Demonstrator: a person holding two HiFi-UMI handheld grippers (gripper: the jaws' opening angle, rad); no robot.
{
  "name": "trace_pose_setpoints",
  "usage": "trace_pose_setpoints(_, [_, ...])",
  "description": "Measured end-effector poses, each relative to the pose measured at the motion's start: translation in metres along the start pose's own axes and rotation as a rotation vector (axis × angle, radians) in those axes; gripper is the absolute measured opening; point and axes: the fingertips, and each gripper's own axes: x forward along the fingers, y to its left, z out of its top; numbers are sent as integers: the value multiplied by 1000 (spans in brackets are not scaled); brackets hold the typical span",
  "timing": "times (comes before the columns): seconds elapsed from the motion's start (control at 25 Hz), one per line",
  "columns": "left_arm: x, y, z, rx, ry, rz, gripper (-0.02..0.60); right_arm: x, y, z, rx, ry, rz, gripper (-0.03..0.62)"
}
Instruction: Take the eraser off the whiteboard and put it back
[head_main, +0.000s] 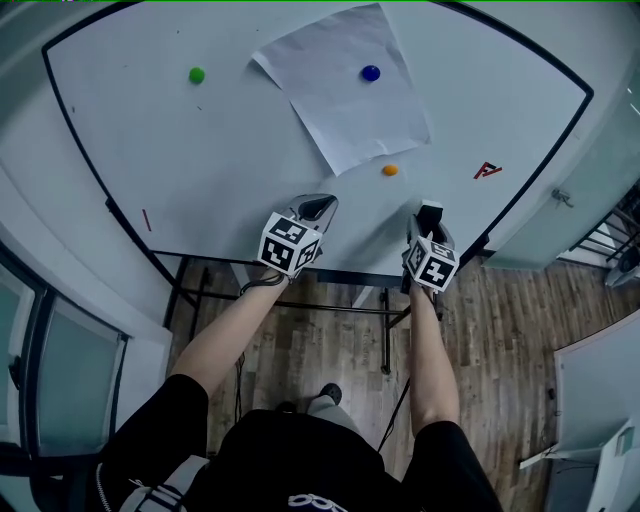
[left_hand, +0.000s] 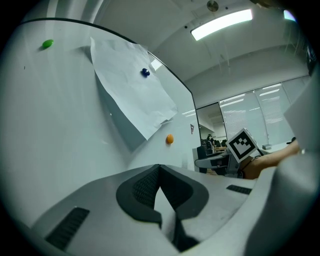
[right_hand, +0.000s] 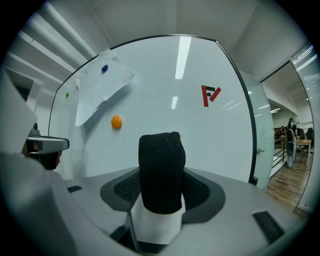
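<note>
Gripping the eraser (right_hand: 160, 170), your right claw (head_main: 429, 218) faces the whiteboard (head_main: 200, 150); your left claw (head_main: 318, 208) sits closed with nothing inside.

The whiteboard (head_main: 230, 150) is glossy and smooth, the paper sheet (head_main: 345, 85) matt, the eraser (right_hand: 161, 172) rough black cloth.

The bare left forearm (head_main: 225, 335) and bare right forearm (head_main: 432, 350) are stretched forward, side by side. The grey left gripper (head_main: 318, 208) is held level, jaws pressed together, nothing between. The grey right gripper (head_main: 430, 222) is clamped on a black-felted white eraser (right_hand: 161, 172).
</note>
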Motion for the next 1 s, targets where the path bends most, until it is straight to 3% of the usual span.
trace_pose_setpoints(0.44, [-37, -41, -3, -28, 3, 1, 9, -62, 9, -4, -15, -7, 44, 244])
trace_pose_setpoints(1.0, [-47, -135, 0, -38, 18, 132, 9, -139, -33, -17, -60, 6, 168, 244])
